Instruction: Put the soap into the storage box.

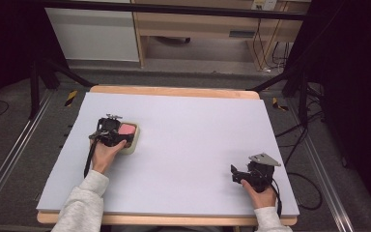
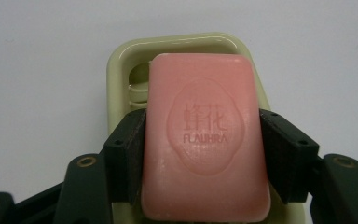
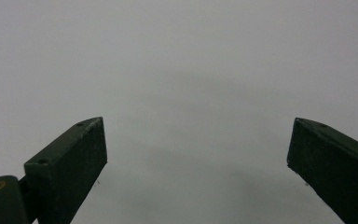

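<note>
— What's nearest?
— The right gripper (image 1: 241, 175), jaws spread wide with nothing between them, low over the pale table (image 1: 193, 145).
— And the left gripper (image 2: 204, 140)?
— Clamped on both long sides of the pink soap bar (image 2: 205, 135), which sits over a pale green soap dish (image 2: 121, 70).
— Beyond?
— A wooden cabinet (image 1: 198, 24) and cables (image 1: 270, 48) on the floor.

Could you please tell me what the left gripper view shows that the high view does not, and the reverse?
The left gripper view alone shows the stamped emblem and lettering on the pink rectangular soap bar, with both black fingers against its sides. The high view alone shows the right gripper resting open, the person's hands and the whole pale grey tabletop. Both show the soap over the pale green plastic soap dish, held by the left gripper.
</note>
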Available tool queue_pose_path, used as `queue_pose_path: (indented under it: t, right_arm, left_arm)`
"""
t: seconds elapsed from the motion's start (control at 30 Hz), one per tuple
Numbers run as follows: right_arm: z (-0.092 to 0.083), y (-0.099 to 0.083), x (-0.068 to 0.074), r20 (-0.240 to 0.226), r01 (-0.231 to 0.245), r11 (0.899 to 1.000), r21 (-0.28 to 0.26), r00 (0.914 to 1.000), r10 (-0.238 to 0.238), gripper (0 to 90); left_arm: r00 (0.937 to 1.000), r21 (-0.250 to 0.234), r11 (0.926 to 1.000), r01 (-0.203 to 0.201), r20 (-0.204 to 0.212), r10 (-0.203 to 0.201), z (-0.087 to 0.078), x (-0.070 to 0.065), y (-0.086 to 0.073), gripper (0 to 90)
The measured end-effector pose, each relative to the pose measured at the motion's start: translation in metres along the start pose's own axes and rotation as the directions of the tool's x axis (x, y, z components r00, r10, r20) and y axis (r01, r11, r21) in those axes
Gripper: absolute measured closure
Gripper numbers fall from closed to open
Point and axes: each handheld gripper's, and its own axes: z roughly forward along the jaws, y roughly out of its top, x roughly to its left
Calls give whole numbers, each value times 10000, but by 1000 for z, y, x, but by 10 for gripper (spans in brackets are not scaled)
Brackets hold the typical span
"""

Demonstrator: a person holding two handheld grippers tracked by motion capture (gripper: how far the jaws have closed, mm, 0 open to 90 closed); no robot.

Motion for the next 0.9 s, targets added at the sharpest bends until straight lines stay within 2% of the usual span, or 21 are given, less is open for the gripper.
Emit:
queue_pose_path:
  t: [0.13,0.37,0.57,0.67,0.77,0.9]
  right_arm:
    - [0,0,0,-8,3,10000,2,10000,-3,51]
    - [-1,0,0,-3,-5,10000,-16,10000,5,51]
    - [-1,0,-1,0,-51,10000,-47,10000,51,51]
    - [-1,0,-1,29,-82,10000,-48,10000,82,50]
    - [-2,0,-2,16,-70,10000,-70,10000,70,50]
    - [-2,0,-2,27,-146,9999,-63,9999,146,50]
  left_arm:
    - [10000,-284,9996,-30,24,30,-4,1,1,364]
    - [9998,-905,9959,-63,165,78,-23,1,4,325]
    - [9985,-1311,9912,-171,496,238,-39,-1,2,310]
    - [9971,-1603,9865,-322,634,428,-46,-3,-2,298]
    - [9956,-2073,9772,-462,706,620,-56,-5,-13,295]
    - [9936,-2349,9700,-632,759,831,-64,-4,-24,293]
